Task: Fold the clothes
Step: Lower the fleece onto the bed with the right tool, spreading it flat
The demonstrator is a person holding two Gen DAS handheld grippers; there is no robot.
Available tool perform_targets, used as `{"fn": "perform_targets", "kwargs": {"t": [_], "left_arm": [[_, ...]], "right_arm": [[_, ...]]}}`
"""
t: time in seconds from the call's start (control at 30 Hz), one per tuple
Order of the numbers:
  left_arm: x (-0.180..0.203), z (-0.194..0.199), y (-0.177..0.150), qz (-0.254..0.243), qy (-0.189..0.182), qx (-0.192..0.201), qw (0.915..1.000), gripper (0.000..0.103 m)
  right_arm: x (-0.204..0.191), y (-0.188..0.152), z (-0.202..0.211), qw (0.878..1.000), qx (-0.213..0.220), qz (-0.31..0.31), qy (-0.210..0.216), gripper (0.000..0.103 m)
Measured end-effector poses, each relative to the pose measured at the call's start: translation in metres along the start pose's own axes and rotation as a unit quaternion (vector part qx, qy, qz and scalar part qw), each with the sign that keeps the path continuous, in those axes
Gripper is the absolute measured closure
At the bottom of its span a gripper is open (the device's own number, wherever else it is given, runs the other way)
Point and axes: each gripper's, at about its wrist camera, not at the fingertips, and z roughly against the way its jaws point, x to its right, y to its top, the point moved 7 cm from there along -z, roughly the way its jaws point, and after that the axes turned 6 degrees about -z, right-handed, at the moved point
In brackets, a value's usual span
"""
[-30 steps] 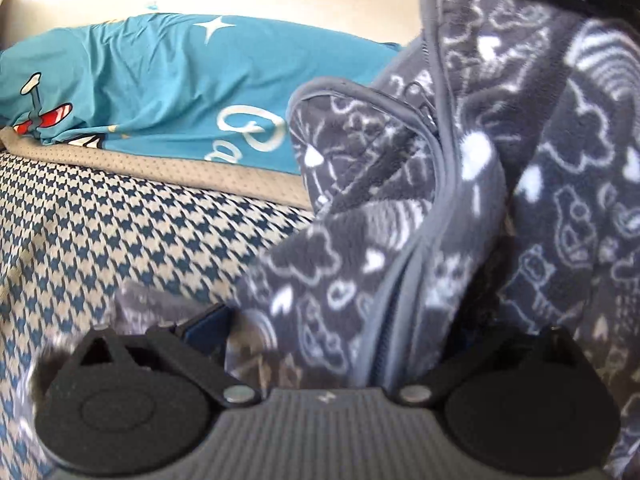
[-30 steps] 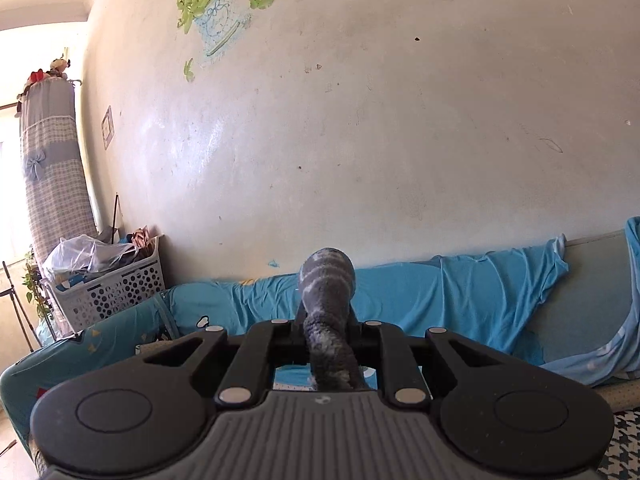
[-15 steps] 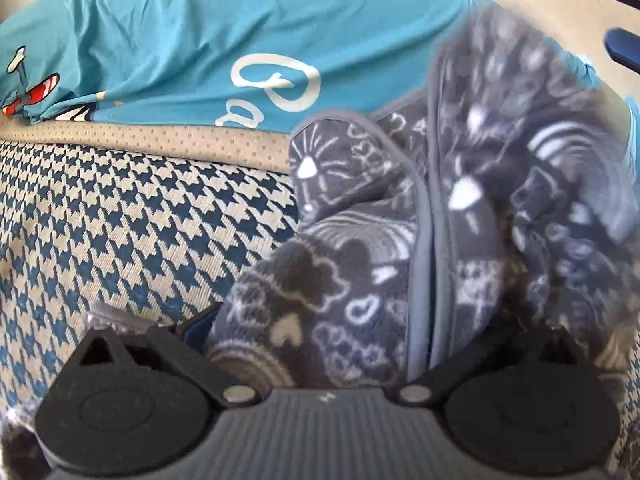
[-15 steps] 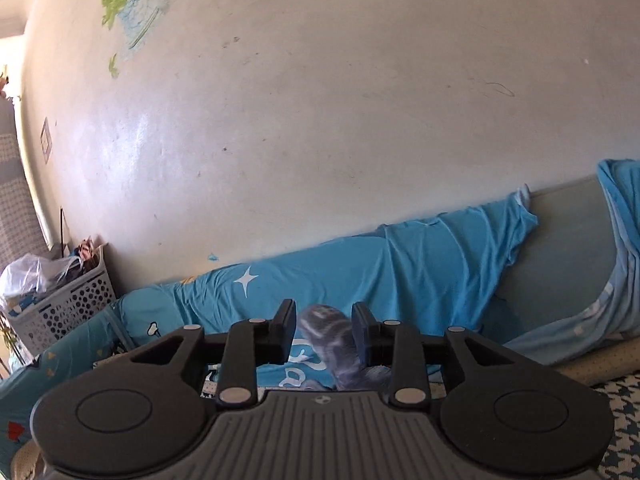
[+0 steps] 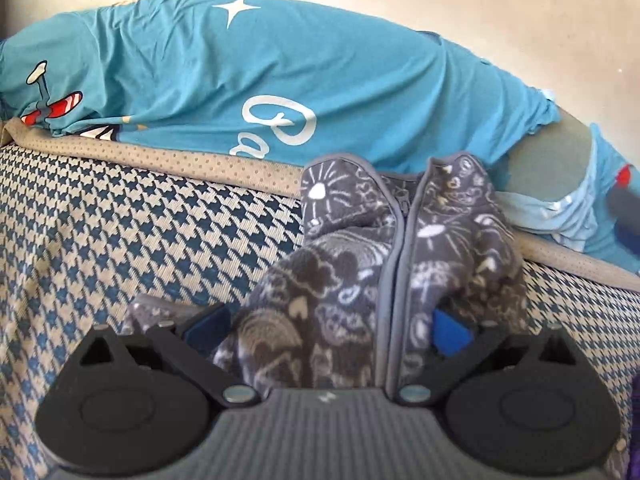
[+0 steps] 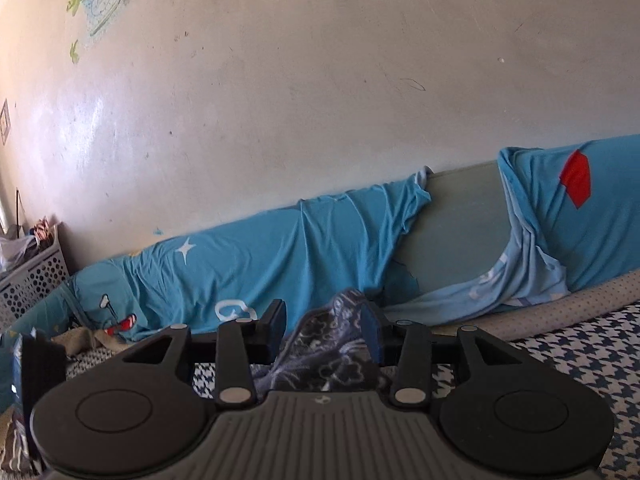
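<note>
Fleece jacket point(image 5: 360, 280): lies in a crumpled heap on the checked cover point(image 5: 120, 240), collar and zip towards the far edge of that cover, where the blue sheet point(image 5: 280, 72) begins. Left gripper point(image 5: 330, 330): spread wide just above the checked cover, with a thick bunch of fleece filling the gap between the pads, no sign of a real pinch. Right gripper point(image 6: 324, 320): spread too, a fold of fleece slumping between the pads and leaning on the right one only. Risks, as a judgement: closing now on such a bunch probably grabs several layers at once, so any lift drags the whole heap off the checked cover instead of one edge; likely to fold crooked as well, with the zip line twisted and nothing laid flat; loose fleece may also snag on a pad when pulling back. Against a second ago: right gripper no longer clamped on a raised strip of fleece but opened; jacket no longer hanging high, dropped onto the checked cover and much flatter.
</note>
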Motion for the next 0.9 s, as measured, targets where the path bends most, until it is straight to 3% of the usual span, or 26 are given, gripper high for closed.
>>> {"fn": "perform_targets", "kwargs": {"t": [0.37, 0.43, 0.63, 0.9], "left_arm": [[-0.002, 0.038, -0.048, -0.008, -0.037, -0.039, 0.9985, 0.0], [-0.002, 0.044, -0.059, -0.013, -0.041, -0.046, 0.998, 0.0], [0.006, 0.057, -0.079, -0.04, -0.053, -0.057, 0.9961, 0.0], [0.02, 0.065, -0.106, -0.073, -0.062, -0.069, 0.9931, 0.0]], "right_arm": [[0.048, -0.04, 0.055, 0.994, -0.058, -0.01, -0.095, 0.057], [0.063, -0.042, 0.069, 0.99, -0.063, -0.024, -0.124, 0.052], [0.104, -0.05, 0.107, 0.977, -0.078, -0.068, -0.188, 0.05], [0.14, -0.067, 0.131, 0.962, -0.116, -0.099, -0.226, 0.047]]}}
